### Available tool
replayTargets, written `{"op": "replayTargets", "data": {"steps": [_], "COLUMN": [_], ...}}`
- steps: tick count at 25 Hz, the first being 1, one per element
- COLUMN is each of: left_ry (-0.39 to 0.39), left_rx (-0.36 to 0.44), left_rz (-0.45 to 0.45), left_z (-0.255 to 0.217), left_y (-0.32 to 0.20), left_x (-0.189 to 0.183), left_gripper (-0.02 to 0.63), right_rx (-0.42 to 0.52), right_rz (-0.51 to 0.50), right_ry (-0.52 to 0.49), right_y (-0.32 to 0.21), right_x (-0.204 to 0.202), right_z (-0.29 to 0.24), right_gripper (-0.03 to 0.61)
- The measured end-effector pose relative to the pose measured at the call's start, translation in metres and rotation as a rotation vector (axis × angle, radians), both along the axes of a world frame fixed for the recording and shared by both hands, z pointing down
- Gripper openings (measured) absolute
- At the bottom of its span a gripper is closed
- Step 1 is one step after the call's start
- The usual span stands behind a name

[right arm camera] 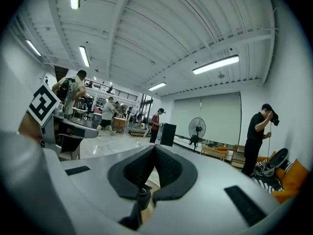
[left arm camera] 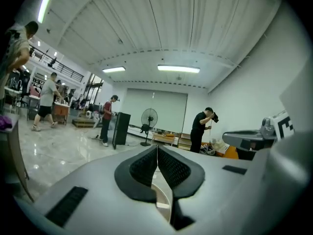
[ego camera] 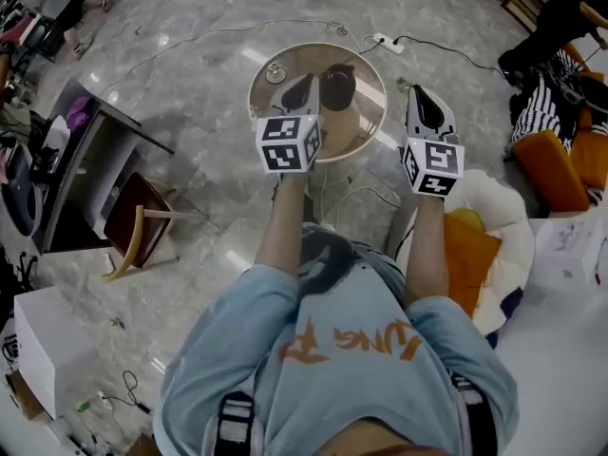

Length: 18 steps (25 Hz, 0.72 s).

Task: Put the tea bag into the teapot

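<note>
Left gripper point(ego camera: 304, 85), right gripper point(ego camera: 419, 95): jaws together; teapot point(ego camera: 337, 85) dark and round.

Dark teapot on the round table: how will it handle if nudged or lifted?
Teapot looks squat and rounded, so it is probably stable under a light nudge. It looks rigid, possibly ceramic or iron, so likely heavy for its size and maybe breakable. The table top looks glossy, so it may slide rather than tip.

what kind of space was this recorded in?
Probably a big open-plan workshop or studio hall, not a home: polished grey marble-look floor with loose cables, white ribbed ceiling with long strip lights, and several people busy around benches.
</note>
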State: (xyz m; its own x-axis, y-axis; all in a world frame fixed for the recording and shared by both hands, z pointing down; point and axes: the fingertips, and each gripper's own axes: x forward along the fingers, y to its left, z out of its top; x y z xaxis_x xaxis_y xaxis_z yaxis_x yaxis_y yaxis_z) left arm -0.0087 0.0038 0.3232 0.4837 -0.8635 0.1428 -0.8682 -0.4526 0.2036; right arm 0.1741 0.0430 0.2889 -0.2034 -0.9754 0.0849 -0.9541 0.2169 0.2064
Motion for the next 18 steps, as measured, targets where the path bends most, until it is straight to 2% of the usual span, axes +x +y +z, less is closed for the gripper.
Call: {"op": "replayTargets", "data": {"steps": [5,8,13,18], "left_ry": [-0.136,-0.203,-0.224,-0.194], "left_rx": [-0.049,-0.032,0.013,-0.038], "left_rz": [0.014,0.034,0.075,0.149], "left_z": [0.025,0.035,0.042,0.071], "left_y": [-0.083,-0.134,-0.206,-0.252], "left_x": [-0.002,-0.008,-0.011,-0.006], "left_gripper": [0.025,0.025,0.025,0.025], "right_rx": [-0.039,-0.042,-0.105,-0.175], "right_rz": [0.024,0.075,0.091,0.107], "right_ry": [-0.017,-0.045,-0.085,-0.090], "right_y": [-0.079,-0.129,-0.198,-0.247], "right_x": [-0.002,-0.010,-0.029,-0.036], "right_z": [0.009,0.021,0.052,0.081], "right_gripper": [0.012,0.014,0.012,0.014]}}
